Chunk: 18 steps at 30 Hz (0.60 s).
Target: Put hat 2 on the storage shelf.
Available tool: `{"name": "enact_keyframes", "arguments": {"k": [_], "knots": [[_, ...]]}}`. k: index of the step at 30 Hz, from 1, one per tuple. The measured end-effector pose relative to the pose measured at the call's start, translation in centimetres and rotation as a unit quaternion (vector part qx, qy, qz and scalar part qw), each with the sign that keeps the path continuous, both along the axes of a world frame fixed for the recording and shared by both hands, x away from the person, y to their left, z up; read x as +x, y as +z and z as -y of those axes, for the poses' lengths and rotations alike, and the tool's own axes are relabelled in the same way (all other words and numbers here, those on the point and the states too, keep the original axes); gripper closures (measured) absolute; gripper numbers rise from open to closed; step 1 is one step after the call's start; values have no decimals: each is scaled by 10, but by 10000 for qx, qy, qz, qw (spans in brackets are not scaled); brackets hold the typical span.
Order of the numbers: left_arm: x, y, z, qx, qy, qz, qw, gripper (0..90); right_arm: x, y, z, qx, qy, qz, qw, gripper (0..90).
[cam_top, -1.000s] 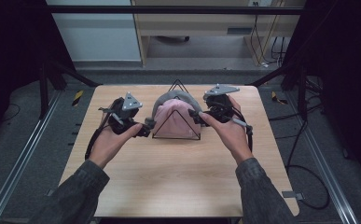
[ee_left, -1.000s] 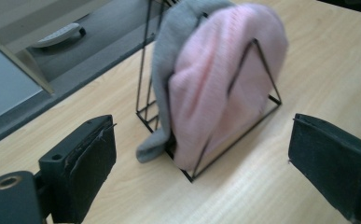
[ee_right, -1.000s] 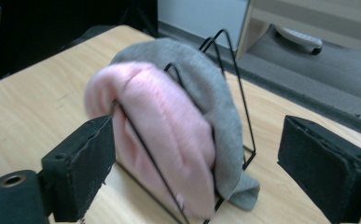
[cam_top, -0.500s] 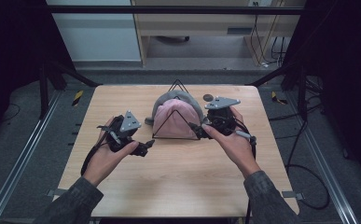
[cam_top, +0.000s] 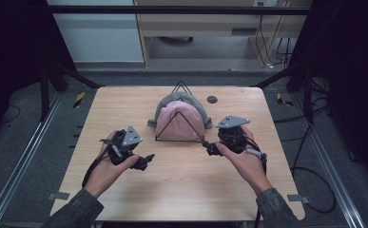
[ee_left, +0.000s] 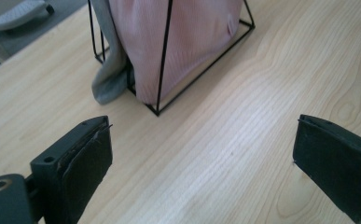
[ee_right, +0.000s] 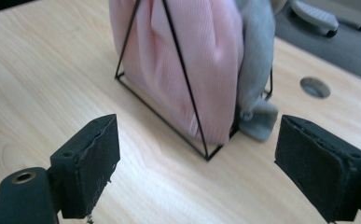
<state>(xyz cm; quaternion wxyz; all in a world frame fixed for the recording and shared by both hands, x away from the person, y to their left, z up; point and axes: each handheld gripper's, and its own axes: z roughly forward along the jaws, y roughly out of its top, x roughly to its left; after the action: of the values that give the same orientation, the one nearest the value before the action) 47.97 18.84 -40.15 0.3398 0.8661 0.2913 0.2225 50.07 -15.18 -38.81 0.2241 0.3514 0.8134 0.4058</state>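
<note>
Left gripper (cam_top: 143,160): drawn back from the rack (cam_top: 179,128) toward the near-left of the table (cam_top: 181,190); now well apart from it, jaws wide.
Right gripper (cam_top: 209,147): pulled back from the rack's right side; now just off its front right corner, jaws wide.
Pink cloth (cam_top: 179,122): released by both grippers.

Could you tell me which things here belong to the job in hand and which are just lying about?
In the job:
- black wire triangular rack
- pink knitted cloth
- grey cloth
- left gripper
- right gripper

Lying about:
- round hole in the wooden table
- yellow-black tape
</note>
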Motion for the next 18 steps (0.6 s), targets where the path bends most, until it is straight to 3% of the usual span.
{"name": "enact_keyframes", "arguments": {"k": [12,18], "knots": [[-1,-40,-27,218,114,-509,9984,43,-11,-54,14,-94,-107,-379,9992,158],[5,-60,-48,206,372,-805,9958,43,-9,-77,17,-133,-192,-588,9980,163]]}}
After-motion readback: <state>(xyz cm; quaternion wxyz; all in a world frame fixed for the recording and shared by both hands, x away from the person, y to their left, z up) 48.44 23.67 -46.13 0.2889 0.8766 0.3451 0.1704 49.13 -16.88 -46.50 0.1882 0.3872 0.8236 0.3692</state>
